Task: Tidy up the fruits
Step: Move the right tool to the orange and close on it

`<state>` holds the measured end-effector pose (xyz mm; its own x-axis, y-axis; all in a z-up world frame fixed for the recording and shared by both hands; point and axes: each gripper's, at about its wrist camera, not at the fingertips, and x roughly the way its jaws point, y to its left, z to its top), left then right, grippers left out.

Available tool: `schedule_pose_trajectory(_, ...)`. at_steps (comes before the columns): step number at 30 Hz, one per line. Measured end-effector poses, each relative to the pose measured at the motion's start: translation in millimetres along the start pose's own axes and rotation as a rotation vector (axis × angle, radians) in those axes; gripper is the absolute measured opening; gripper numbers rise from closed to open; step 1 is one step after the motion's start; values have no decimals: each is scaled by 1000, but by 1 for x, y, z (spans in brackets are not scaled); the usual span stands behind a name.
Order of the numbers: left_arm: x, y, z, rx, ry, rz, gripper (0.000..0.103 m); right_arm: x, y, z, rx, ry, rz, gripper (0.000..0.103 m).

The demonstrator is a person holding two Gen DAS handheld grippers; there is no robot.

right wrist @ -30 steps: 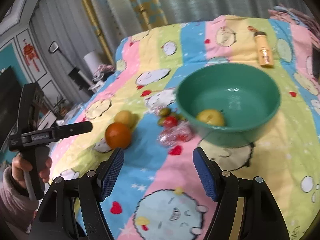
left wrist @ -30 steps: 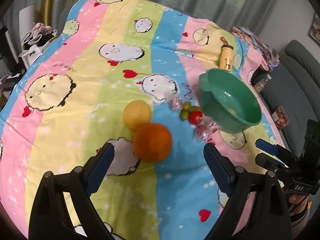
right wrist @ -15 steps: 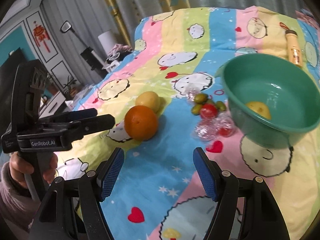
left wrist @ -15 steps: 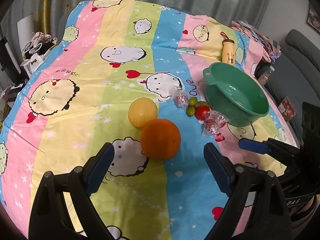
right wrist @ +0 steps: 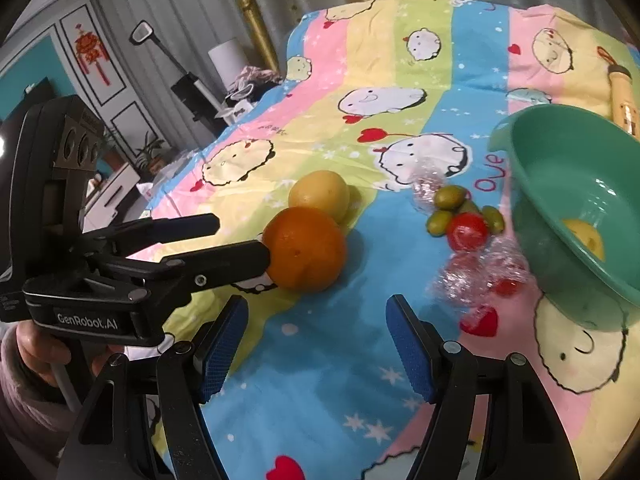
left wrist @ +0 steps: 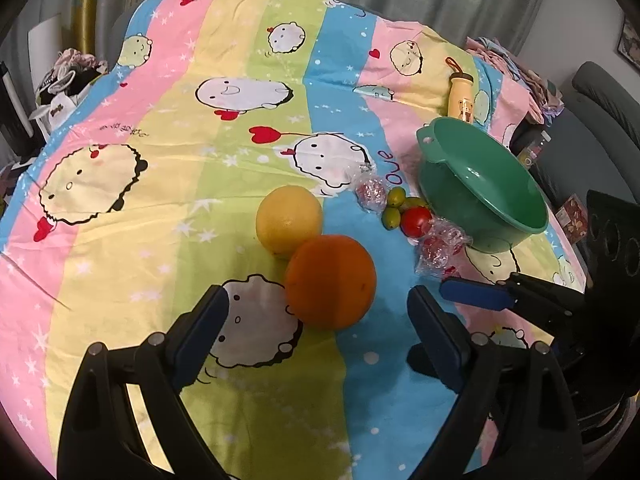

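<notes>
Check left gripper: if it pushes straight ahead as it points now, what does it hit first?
Most likely the orange. It sits just ahead of the open left gripper, roughly centred between the fingers, on the sheet. Depth is uncertain.

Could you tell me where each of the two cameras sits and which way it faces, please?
Left wrist: sits on the left gripper, looking down past its open blue-padded fingers at the orange and green bowl; the right gripper's fingers enter from the right.
Right wrist: sits on the right gripper, facing the same bedspread; the left gripper and the hand holding it show at left.
Shared: orange, yellow fruit, red tomato, bowl.
</notes>
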<state>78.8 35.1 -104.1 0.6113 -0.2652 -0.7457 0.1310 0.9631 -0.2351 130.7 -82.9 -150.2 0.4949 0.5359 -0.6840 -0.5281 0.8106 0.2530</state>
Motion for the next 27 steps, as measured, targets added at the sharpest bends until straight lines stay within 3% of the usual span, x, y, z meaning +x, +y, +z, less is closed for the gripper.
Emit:
schedule_pose_trajectory(18,27,13,-2,-66,56,-95,89,43,6,11,-18,53,67,72)
schedule_pose_trajectory(27,37,19,2,-94,72,-129,76,57,5,15,-10,58,68,72)
